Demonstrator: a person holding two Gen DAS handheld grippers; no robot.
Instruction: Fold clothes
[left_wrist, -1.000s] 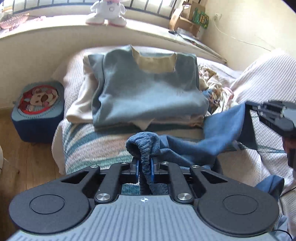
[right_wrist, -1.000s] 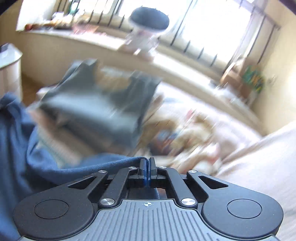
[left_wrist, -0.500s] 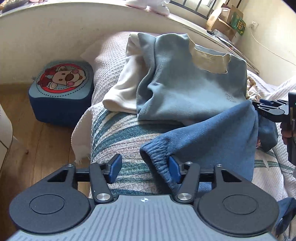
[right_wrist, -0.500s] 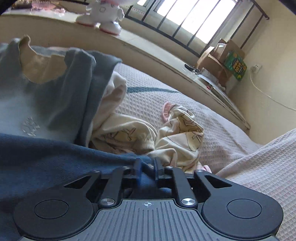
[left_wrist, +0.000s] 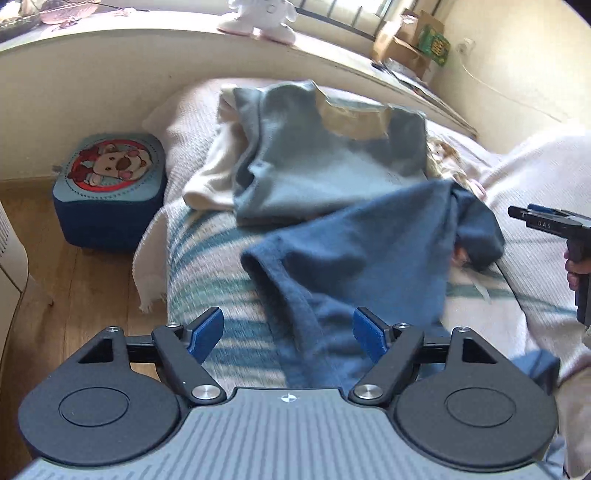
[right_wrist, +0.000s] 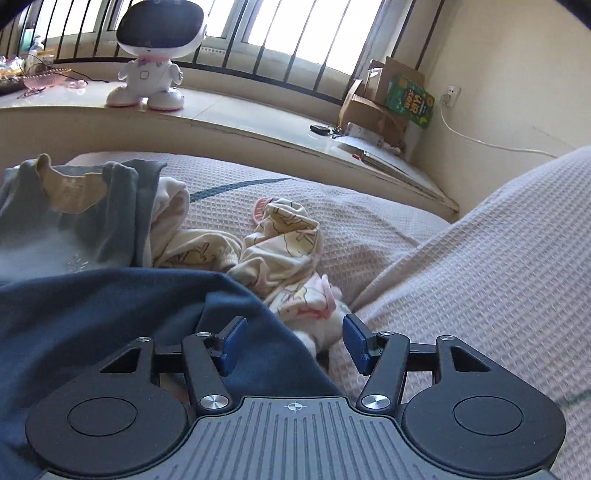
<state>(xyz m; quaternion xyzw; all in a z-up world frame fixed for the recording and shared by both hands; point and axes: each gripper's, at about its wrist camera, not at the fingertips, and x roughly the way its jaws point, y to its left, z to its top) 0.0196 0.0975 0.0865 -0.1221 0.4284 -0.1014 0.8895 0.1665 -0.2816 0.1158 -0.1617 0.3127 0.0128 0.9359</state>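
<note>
A dark blue garment lies loose across the striped blanket, its cuffed edge running down between the fingers of my left gripper. That gripper's jaws are opening and the pads do not touch the cloth. In the right wrist view the same dark blue garment spreads at lower left. My right gripper is opening too, with the cloth's edge under its left finger but not pressed. Behind lies a folded light blue sweatshirt on a cream garment. My right gripper also shows at the right edge of the left wrist view.
A crumpled cream printed garment lies on the bed beside the pile. A blue cartoon stool stands on the wooden floor at left. The window ledge holds a white toy robot and cardboard boxes. A raised pink blanket fills the right.
Both grippers went from shut on the dark blue garment to open, letting it drop onto the bed. Both hands pulled back from the cloth.
</note>
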